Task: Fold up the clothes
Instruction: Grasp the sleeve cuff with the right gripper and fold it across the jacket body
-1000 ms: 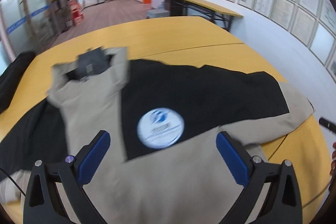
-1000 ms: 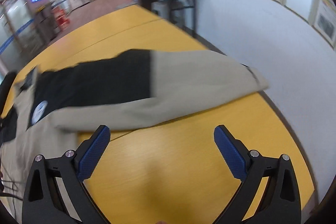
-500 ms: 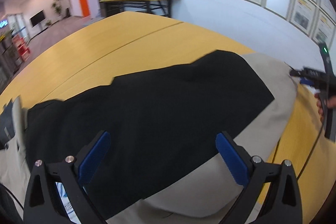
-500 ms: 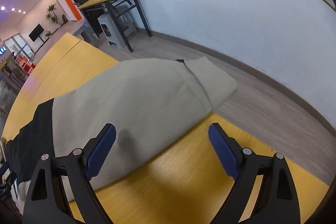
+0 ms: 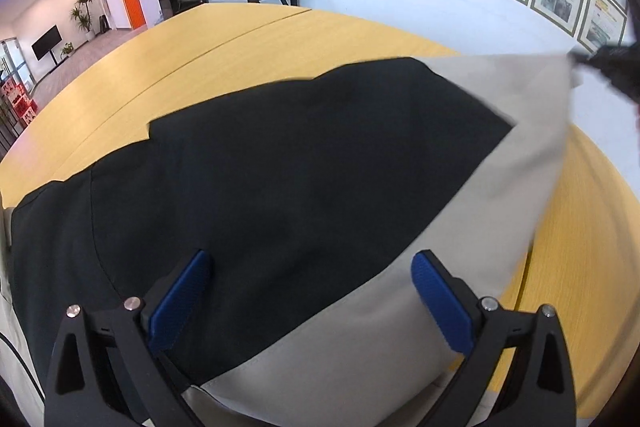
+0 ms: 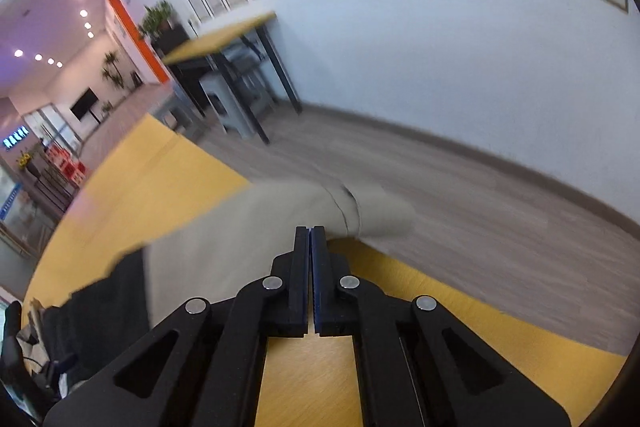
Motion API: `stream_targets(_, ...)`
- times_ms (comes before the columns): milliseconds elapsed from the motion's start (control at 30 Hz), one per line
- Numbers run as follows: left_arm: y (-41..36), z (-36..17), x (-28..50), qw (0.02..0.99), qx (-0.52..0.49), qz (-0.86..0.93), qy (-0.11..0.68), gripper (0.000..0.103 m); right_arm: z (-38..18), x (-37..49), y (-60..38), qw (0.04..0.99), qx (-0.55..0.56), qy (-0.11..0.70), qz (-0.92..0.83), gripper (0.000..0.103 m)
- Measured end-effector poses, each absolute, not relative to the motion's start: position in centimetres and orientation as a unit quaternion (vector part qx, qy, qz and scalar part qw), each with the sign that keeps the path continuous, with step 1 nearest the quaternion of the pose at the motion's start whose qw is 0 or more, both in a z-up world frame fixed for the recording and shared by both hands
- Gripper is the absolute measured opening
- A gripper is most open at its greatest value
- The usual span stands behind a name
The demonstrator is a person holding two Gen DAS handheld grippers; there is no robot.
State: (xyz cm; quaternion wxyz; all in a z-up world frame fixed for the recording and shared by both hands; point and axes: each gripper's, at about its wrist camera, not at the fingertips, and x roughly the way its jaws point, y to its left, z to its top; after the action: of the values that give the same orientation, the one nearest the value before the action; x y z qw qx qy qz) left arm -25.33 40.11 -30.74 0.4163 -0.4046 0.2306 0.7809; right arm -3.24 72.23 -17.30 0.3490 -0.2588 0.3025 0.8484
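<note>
While the right gripper clamps the sleeve cuff at the table edge, 12 o'clock, left gripper hovers agape over the jacket. Carry the cuff inward, low and taut, toward 9 o'clock.

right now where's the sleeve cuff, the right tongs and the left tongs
sleeve cuff (image 6: 376, 211): right wrist view, on the beige cuff end past the seam.
right tongs (image 6: 311, 233): right wrist view, between the closed fingertips at the sleeve.
left tongs (image 5: 310, 269): left wrist view, midway between the open blue fingertips, over the jacket.
</note>
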Motion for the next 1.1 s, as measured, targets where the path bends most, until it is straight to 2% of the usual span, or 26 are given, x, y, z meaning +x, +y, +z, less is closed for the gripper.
stream_targets(133, 40.8, -30.8, -25.6, 0.406, -0.407, 0.784, 0.234, 0.103, -12.4, -1.1, 67.9, 0.354, -0.208, 0.283, 0.867, 0.000)
stream_targets(367, 39.5, -30.5, -26.2, 0.388, -0.427, 0.785, 0.224, 0.102, -9.6, -3.5, 63.7, 0.306, -0.188, 0.236, 0.903, 0.000)
stream_targets(467, 35.3, -28.2, -26.0, 0.373, -0.413, 0.812, 0.174, 0.102, -7.7, -5.6, 61.3, 0.268, -0.182, 0.202, 0.924, 0.000)
stream_targets(567, 27.8, -24.8, -25.7, 0.328, -0.404, 0.848, 0.100, 0.102, -5.3, -8.2, 56.7, 0.212, -0.173, 0.152, 0.950, 0.000)
stream_targets(667, 17.2, -20.5, -24.0, 0.267, -0.383, 0.884, 0.032, 0.101, -3.2, -11.4, 50.6, 0.135, -0.163, 0.108, 0.971, 0.000)
stream_targets(833, -0.3, -14.0, -18.5, 0.152, -0.356, 0.922, 0.003, 0.101, -2.2, -15.7, 37.0, -0.014, -0.155, 0.033, 0.987, 0.000)
stream_targets(933, -9.6, -10.3, -14.8, 0.086, -0.341, 0.936, -0.001, 0.101, -3.9, -17.4, 28.4, -0.100, -0.159, 0.005, 0.982, 0.000)
stream_targets(1033, -18.7, -6.8, -11.2, 0.021, -0.325, 0.946, -0.004, 0.102, -7.9, -19.6, 19.8, -0.182, -0.194, -0.009, 0.964, 0.000)
stream_targets(1100, -21.8, -5.7, -9.2, 0.005, -0.316, 0.949, -0.002, 0.102, -11.2, -20.6, 14.4, -0.229, -0.226, -0.018, 0.947, 0.000)
